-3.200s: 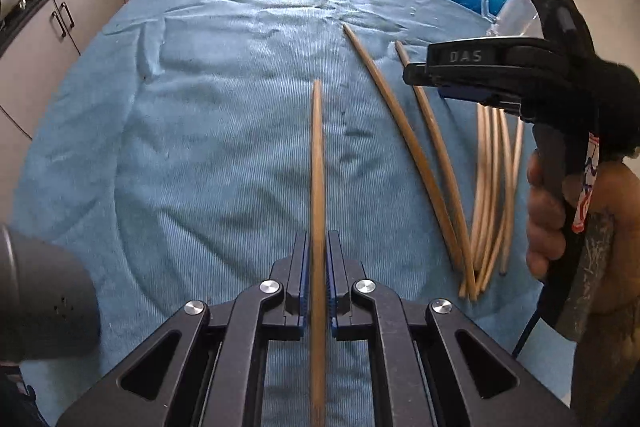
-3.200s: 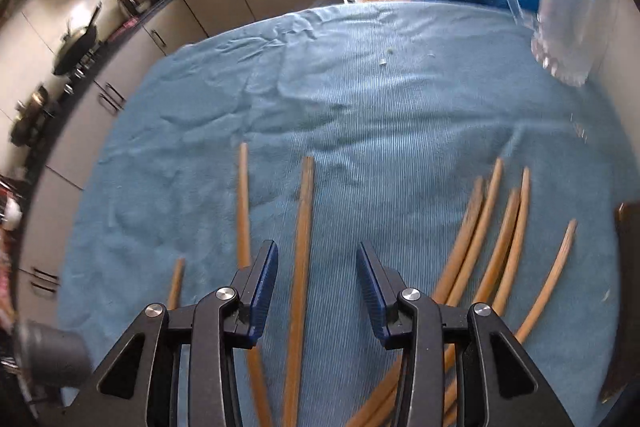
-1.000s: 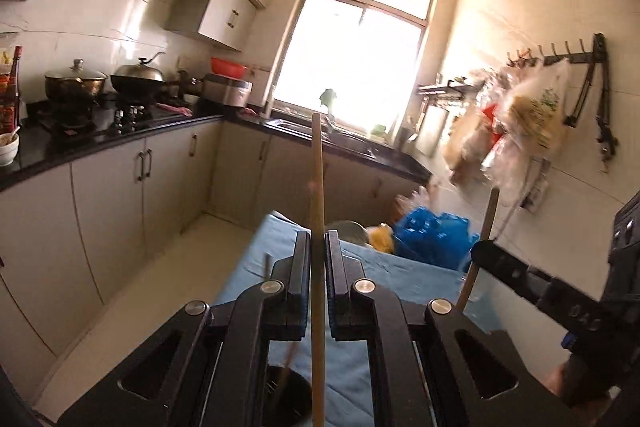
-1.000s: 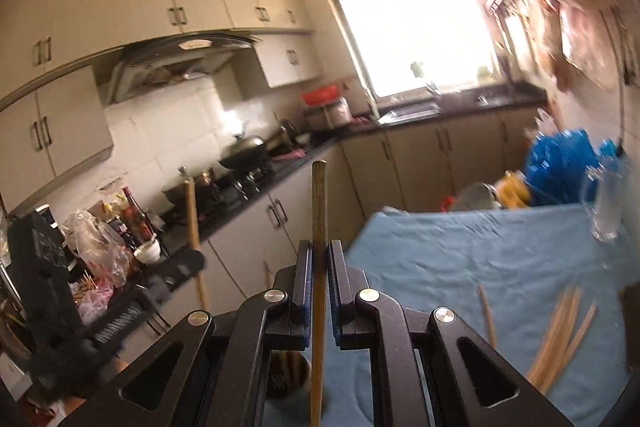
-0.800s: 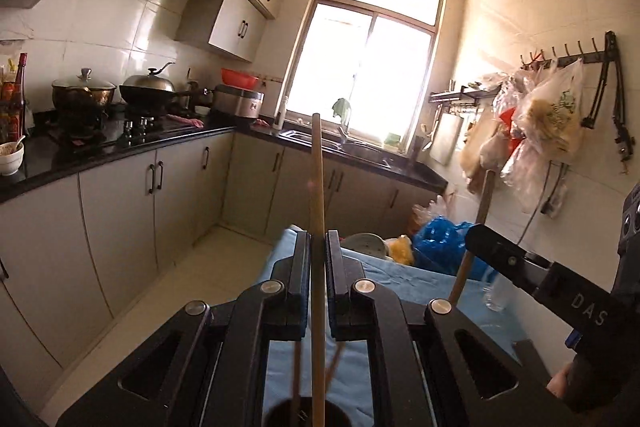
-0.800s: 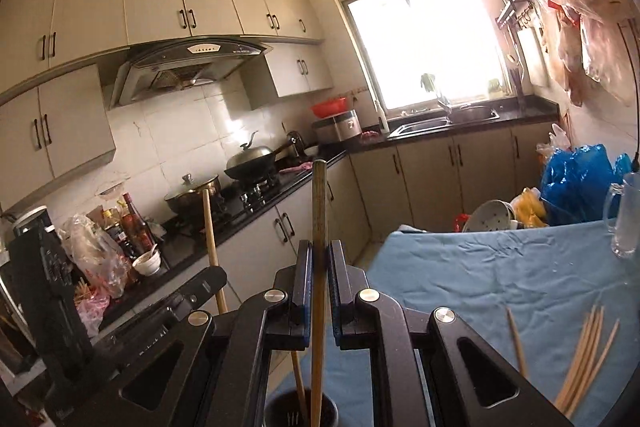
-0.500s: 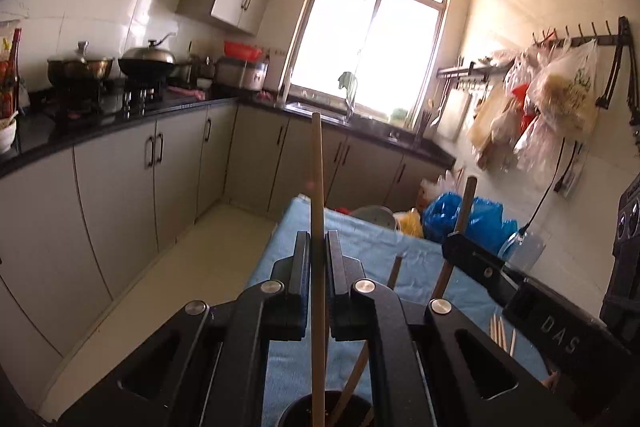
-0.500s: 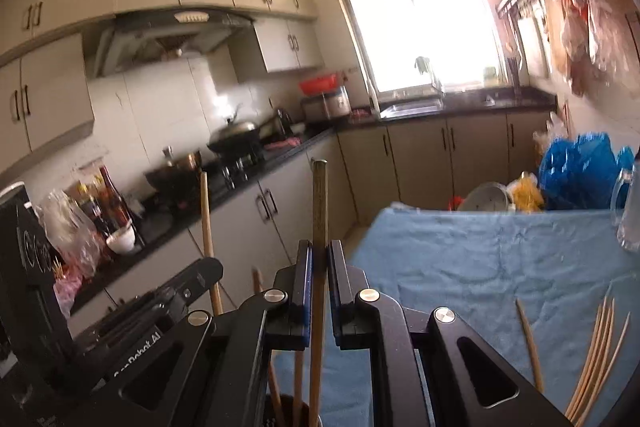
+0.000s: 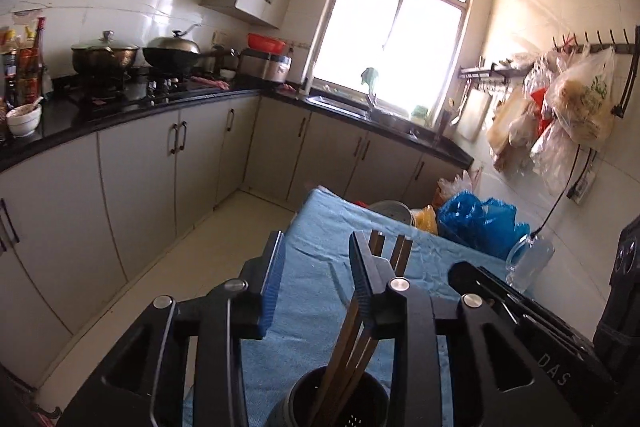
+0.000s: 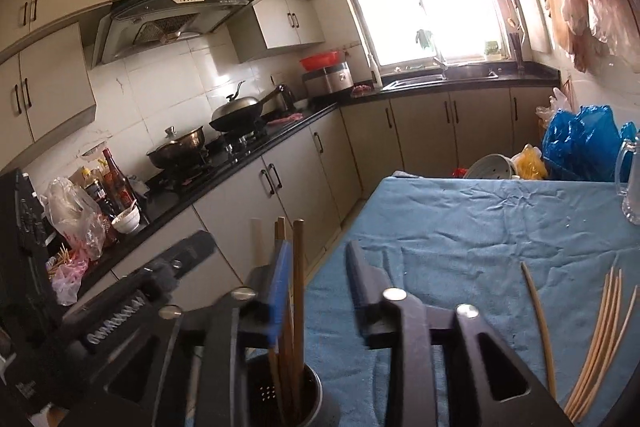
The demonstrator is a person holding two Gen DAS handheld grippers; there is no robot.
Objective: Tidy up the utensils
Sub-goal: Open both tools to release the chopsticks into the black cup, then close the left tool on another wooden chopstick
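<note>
Both grippers hang just above the dark perforated metal utensil holder (image 9: 340, 401) at the near edge of the blue cloth-covered table (image 10: 500, 227), angled down toward its mouth. The left gripper (image 9: 316, 287) has just been opening its jaws; they stand partly apart with nothing pressed between the pads, and the brown wooden chopsticks (image 9: 348, 339) lean in the holder behind its right-hand finger. The right gripper (image 10: 316, 291) has likewise just parted its jaws and grips nothing; the sticks stand upright in the holder against its left-hand finger. I'd judge each hand came low so its stick would drop straight in rather than bounce out. More pale bamboo chopsticks (image 10: 600, 331) lie loose on the cloth to the right (plenty left to collect).
</note>
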